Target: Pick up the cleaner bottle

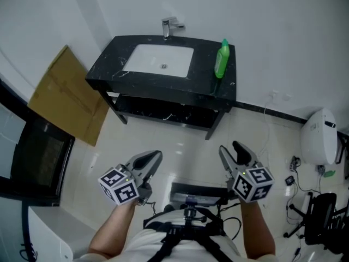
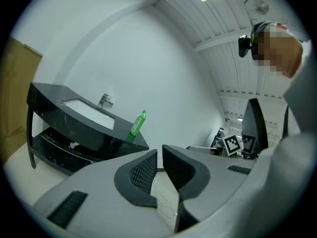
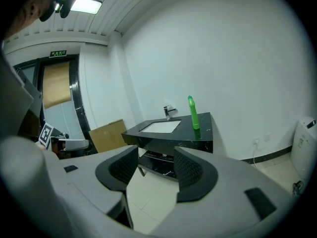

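The step in hand is the approach: neither tool has reached the bottle (image 1: 222,59), which stands on the black counter (image 1: 109,70) at its right end, between the basin (image 1: 158,59) and the counter's right edge, nearer the back edge than the front. It is well apart from both grippers, with open floor between them and the counter's front edge. The bottle stands upright on its base, long axis vertical, its narrow capped neck pointing up; which way the cap's spout faces is too small to tell. The right gripper (image 1: 230,149) has its jaws wide apart with nothing between them, and its own view looks toward the counter with the bottle above and to the right of the gap. The left gripper (image 1: 155,156) shows only a narrow slit between its pads, also empty. As a judgement, the right gripper is the likelier one for the grasp, being on the bottle's side and already spread. The next move calls for carrying it forward to the counter's right end, levelling the jaws on either side of the bottle's body, then closing on it without tipping it.
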Available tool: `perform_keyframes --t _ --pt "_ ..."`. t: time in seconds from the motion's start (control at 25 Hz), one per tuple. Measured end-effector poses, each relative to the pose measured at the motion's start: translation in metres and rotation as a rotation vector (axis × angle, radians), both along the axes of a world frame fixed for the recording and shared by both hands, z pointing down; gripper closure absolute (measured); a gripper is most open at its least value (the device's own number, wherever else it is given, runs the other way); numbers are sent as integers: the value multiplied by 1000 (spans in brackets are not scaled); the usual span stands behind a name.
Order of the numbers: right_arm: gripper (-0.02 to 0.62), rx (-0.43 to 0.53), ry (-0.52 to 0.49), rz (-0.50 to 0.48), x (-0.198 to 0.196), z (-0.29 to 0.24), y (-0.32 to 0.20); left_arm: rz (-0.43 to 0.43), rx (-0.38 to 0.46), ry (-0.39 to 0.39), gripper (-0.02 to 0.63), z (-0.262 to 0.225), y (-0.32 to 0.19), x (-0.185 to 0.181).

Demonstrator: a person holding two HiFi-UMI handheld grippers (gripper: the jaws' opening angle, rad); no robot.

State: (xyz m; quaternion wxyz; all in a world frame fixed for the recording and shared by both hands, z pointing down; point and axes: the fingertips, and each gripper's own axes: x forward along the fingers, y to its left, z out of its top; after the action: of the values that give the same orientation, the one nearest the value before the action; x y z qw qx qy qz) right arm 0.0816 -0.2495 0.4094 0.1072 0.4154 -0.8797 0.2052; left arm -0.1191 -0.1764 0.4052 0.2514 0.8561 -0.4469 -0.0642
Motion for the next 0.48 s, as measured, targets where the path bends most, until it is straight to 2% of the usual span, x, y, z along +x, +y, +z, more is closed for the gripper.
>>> perform_keyframes --t 0.48 --pt "359 -4 -36 1 26 1 -48 13 -9 -32 575 -4 -46 33"
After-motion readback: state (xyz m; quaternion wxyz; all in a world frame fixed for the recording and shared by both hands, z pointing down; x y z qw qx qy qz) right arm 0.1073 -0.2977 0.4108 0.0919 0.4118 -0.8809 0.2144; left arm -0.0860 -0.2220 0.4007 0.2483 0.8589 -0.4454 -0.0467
